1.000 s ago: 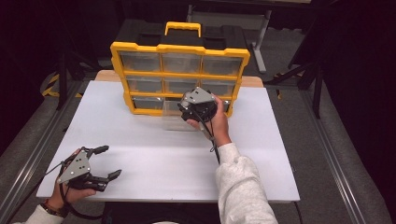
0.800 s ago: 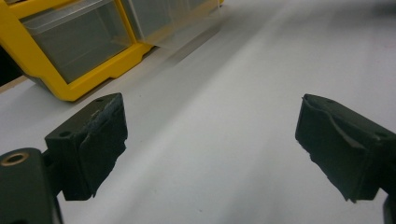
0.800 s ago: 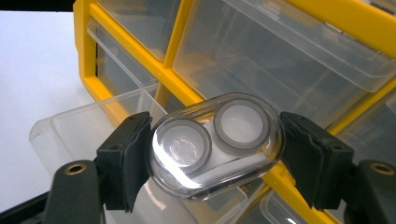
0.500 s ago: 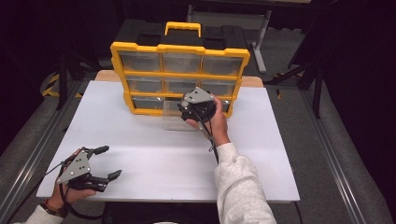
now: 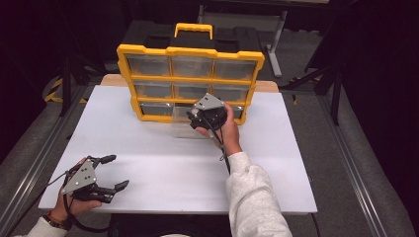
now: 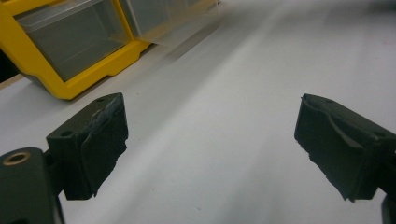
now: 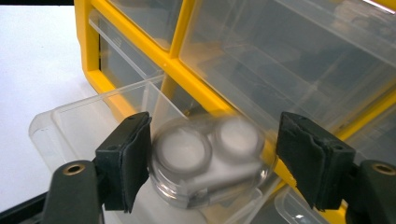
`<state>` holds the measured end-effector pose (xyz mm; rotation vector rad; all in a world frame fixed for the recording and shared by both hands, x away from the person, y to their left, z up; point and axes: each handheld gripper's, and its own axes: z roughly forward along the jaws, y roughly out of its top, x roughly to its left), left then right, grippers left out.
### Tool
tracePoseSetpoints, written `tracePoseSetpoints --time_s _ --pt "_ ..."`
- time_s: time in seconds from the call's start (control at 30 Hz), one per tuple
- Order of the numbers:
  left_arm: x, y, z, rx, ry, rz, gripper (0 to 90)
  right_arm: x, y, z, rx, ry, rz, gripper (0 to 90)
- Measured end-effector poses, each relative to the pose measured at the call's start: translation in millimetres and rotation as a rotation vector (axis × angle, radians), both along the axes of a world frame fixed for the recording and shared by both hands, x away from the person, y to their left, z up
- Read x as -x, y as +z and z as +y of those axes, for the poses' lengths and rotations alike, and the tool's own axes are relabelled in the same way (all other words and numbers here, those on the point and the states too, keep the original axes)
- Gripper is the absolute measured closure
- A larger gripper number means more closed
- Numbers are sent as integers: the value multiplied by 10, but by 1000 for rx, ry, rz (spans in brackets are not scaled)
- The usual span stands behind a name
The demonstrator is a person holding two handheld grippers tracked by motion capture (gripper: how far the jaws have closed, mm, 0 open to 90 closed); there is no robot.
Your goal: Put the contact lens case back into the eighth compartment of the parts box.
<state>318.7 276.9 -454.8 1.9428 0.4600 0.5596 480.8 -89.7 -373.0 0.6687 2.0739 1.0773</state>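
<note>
Grippers: two; left gripper (image 5: 117,172) near left on the white table (image 5: 276,148), right gripper (image 7: 215,158) at the yellow organizer (image 5: 190,79).
Drawers: nine clear ones, three rows of three; one drawer (image 7: 93,112) pulled out in the bottom row.
Clear case (image 7: 205,161): one, two white round caps, above the pulled-out drawer.
Hard to see: case blurred, far-side contact unclear.
Left tongs: wide apart, holding nothing.
Right tongs: closed in on the clear case.
Hands: left rests low; right reaches forward.
</note>
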Motion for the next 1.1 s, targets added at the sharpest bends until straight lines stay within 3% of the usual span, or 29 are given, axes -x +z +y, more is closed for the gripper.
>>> tracePoseSetpoints --time_s 0.17,0.43,1.1 --pt "13 11 9 4 0 -3 112 27 14 2 -10 10 9 263" --pt "5 5 13 11 -2 -1 113 84 78 -41 -54 10 -25 267" --pt "-9 -13 -5 -5 0 9 113 267 221 -130 -109 29 -90 268"
